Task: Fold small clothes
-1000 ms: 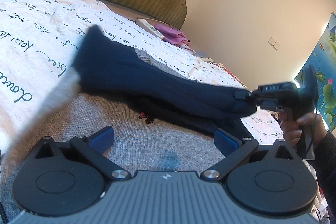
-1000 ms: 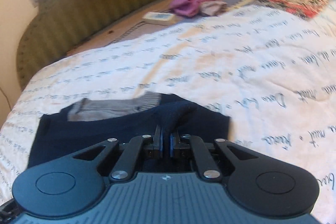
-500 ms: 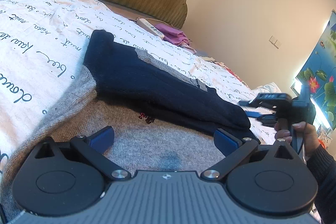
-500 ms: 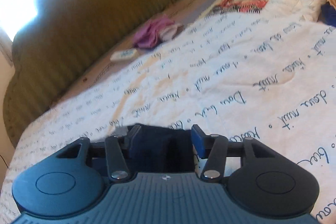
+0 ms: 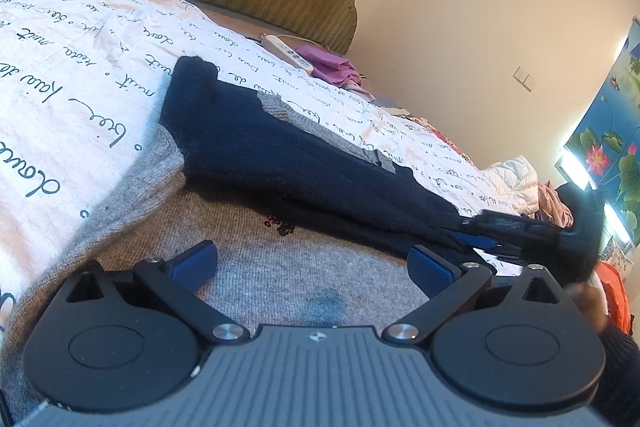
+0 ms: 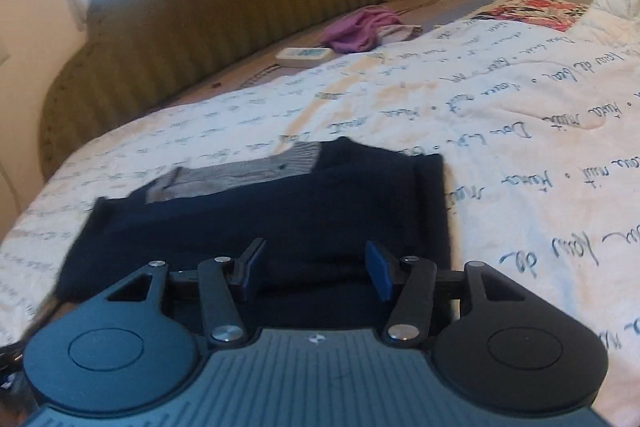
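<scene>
A small grey-and-navy knit sweater point(image 5: 280, 163) lies on the bed, its navy part folded over the grey body point(image 5: 280, 267). My left gripper point(image 5: 312, 263) hovers open just above the grey body, holding nothing. In the right wrist view the same sweater point(image 6: 280, 211) lies flat, with a grey ribbed band point(image 6: 248, 171) showing at its far edge. My right gripper point(image 6: 316, 267) is open over the near navy edge, and cloth lies between its fingers without being pinched. The right gripper point(image 5: 500, 231) also shows at the sweater's right end in the left wrist view.
The bed is covered by a white sheet with handwriting print point(image 6: 500, 131). Near the green headboard point(image 6: 240, 7) lie a white remote point(image 6: 304, 55) and purple clothes point(image 6: 360, 27). A floral cloth point(image 6: 532, 13) and a white quilt point(image 5: 512, 179) lie at the far side.
My right gripper laid the navy sleeve across the sweater, opened and let go, then dropped back low over the sweater's edge. My left gripper stayed open and still.
</scene>
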The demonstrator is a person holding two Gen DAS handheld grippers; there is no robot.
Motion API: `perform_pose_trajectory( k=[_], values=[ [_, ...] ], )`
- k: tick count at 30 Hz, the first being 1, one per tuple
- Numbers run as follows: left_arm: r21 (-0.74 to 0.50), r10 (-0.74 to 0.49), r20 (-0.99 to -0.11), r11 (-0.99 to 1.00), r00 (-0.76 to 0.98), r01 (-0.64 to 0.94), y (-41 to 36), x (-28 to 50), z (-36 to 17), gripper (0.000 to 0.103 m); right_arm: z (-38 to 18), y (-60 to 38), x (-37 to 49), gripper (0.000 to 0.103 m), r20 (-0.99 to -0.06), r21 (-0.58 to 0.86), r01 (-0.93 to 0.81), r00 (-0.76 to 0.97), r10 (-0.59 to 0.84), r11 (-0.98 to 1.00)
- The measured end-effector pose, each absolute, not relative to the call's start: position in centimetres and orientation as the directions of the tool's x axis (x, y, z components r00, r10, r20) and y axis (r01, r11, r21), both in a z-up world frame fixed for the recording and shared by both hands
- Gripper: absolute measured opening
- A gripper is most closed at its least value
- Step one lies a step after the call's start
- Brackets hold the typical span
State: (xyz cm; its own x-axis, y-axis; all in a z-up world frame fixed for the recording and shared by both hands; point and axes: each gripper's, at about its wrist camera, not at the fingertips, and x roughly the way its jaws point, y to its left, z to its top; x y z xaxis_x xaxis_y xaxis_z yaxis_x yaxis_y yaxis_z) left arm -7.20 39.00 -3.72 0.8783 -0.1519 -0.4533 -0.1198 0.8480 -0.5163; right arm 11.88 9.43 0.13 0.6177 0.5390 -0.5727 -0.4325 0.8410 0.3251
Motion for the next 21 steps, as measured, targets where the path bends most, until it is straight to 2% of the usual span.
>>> perform_pose_trajectory(
  k=[2,4,7,9,10,11,14,17,21],
  values=[
    [-0.515,-0.15,-0.455,0.849,0.878,-0.121,39.0,-7.2,-3.7,0.102,0.2,9.0,9.1,0.054,-0.578,0.32,-0.481,0.583,0.57,0.816],
    [-0.492,-0.13,-0.469,0.86,0.874,-0.137,38.6,-7.0,-3.4,0.102,-0.6,9.3,6.5,0.054,-0.621,0.206,-0.484,0.607,0.495,0.851],
    [-0.351,-0.056,-0.555,0.92,0.83,-0.173,36.7,-6.3,-2.0,0.102,-2.0,9.6,3.3,0.055,-0.665,0.085,-0.475,0.627,0.405,0.876],
    [-0.287,-0.025,-0.582,0.941,0.813,-0.177,35.3,-6.6,-1.3,0.102,-2.3,10.0,1.2,0.068,-0.645,0.02,-0.459,0.673,0.362,0.888],
    [-0.272,-0.035,-0.602,0.948,0.798,-0.163,34.5,-6.7,-1.1,0.102,-2.3,10.2,0.5,0.077,-0.644,-0.004,-0.442,0.687,0.336,0.897],
    [-0.258,-0.043,-0.623,0.954,0.781,-0.153,34.0,-6.8,-1.1,0.102,-2.4,10.5,-0.4,0.081,-0.641,-0.022,-0.429,0.699,0.316,0.903],
    [-0.129,0.004,-0.692,0.983,0.722,-0.129,31.9,-7.2,-1.4,0.102,-2.5,10.9,-2.2,0.082,-0.637,-0.03,-0.44,0.7,0.322,0.898],
    [0.002,0.07,-0.703,0.995,0.707,-0.096,30.3,-8.6,-2.2,0.103,-2.7,10.5,-3.8,0.083,-0.63,-0.033,-0.44,0.706,0.323,0.897],
    [0.006,0.068,-0.695,0.996,0.715,-0.089,30.2,-10.8,-2.3,0.103,-2.4,9.6,-4.8,0.083,-0.638,-0.011,-0.433,0.697,0.327,0.901]
  ],
)
